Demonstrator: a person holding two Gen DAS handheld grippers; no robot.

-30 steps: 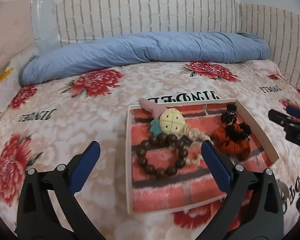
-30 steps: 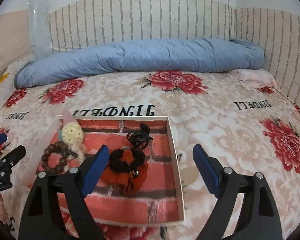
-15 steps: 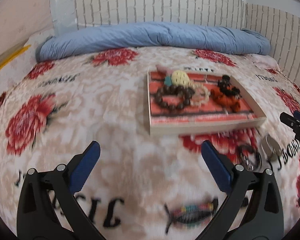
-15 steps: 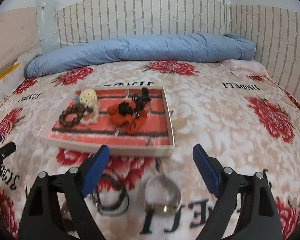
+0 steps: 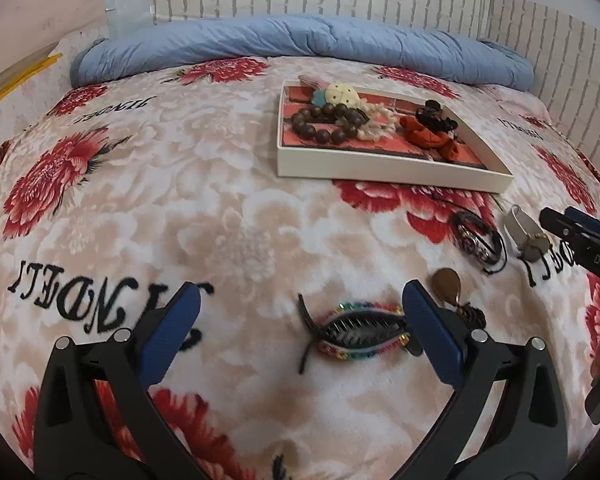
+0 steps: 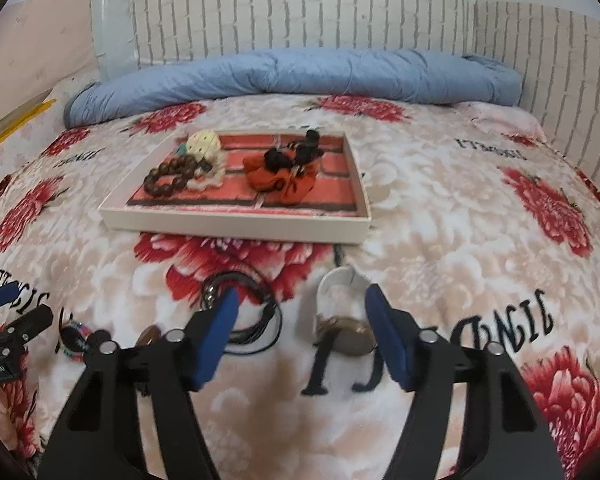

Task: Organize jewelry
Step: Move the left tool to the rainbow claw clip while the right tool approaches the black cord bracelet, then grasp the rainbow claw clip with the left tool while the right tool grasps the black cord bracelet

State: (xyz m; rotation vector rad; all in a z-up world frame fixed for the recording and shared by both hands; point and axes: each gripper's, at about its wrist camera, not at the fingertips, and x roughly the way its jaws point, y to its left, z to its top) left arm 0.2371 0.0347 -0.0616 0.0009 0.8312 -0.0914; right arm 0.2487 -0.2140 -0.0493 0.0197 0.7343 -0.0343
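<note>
Left gripper hangs wide open around the hair clip on the bed; right gripper gapes over the watch (tray beyond). Next: descend, pinch.

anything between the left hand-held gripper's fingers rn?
Yes: in the left wrist view, a black fish-shaped hair clip with rainbow beads lies on the floral blanket between the open fingers of the left hand-held gripper, close to the right finger.

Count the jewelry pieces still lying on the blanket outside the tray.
4: rainbow-beaded black hair claw between the left gripper fingers, brown teardrop pendant, black cord bracelet, white-strapped watch. Others may be hidden.
</note>
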